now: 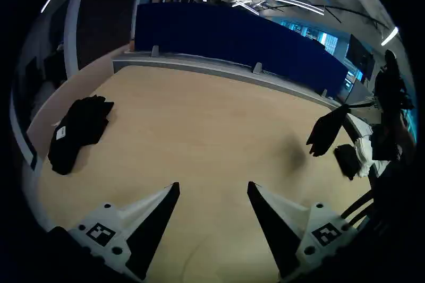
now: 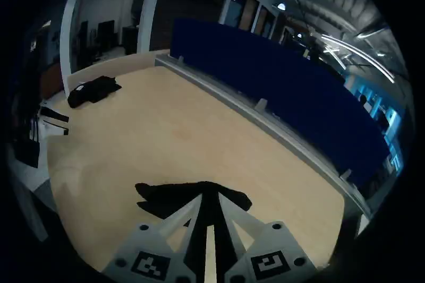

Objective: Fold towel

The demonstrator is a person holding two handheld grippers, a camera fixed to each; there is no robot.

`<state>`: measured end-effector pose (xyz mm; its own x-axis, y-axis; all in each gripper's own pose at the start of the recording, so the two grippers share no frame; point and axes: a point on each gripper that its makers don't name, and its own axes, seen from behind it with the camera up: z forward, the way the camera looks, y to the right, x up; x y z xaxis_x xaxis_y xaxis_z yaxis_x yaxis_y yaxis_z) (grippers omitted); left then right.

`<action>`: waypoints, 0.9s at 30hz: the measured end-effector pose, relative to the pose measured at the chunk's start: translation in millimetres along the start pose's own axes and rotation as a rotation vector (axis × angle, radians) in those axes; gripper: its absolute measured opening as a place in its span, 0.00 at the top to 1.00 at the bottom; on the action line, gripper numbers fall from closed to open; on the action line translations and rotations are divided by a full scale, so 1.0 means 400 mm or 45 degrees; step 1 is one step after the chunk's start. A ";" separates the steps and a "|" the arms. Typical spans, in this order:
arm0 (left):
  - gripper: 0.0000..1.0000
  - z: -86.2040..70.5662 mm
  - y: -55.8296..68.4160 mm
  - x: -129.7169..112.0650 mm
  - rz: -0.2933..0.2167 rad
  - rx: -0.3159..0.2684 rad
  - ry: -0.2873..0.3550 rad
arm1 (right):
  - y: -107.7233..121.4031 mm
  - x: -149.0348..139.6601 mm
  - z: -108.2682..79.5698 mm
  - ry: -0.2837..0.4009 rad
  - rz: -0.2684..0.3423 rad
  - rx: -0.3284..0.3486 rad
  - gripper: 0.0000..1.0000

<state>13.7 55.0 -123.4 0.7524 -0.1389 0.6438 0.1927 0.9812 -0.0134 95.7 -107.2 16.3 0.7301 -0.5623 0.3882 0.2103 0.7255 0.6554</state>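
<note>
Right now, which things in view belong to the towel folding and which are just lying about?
In the job: black towel, clamped in the right gripper; left gripper, open; table.
Lying about: black cloth pile; white cloths; blue divider.

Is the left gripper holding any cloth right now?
No, the left gripper is open over the wooden table, with nothing between its jaws.

Left gripper view looked from above the table (image 1: 212, 123) toward the blue divider (image 1: 239, 33). Right gripper view sat lower, nearer. Both shared table, divider, black pile (image 1: 77, 126).
</note>
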 end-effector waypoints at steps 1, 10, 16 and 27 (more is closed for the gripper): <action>0.05 0.001 0.003 0.001 -0.001 0.001 0.000 | 0.020 -0.012 -0.007 -0.005 0.002 -0.008 0.94; 0.05 0.010 0.038 -0.009 -0.003 0.015 -0.017 | 0.183 -0.095 -0.052 -0.029 0.053 -0.075 0.94; 0.05 0.017 0.070 -0.014 0.012 0.017 -0.027 | 0.285 -0.157 -0.080 -0.058 0.075 -0.110 0.94; 0.05 0.025 0.108 -0.019 0.010 0.028 -0.042 | 0.429 -0.256 -0.106 -0.133 0.082 -0.150 0.94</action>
<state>10.0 99.8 -121.2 0.7328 -0.1268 0.6686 0.1723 0.9850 -0.0021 84.7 91.6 61.6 0.6741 -0.5472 0.4962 0.2446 0.7992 0.5490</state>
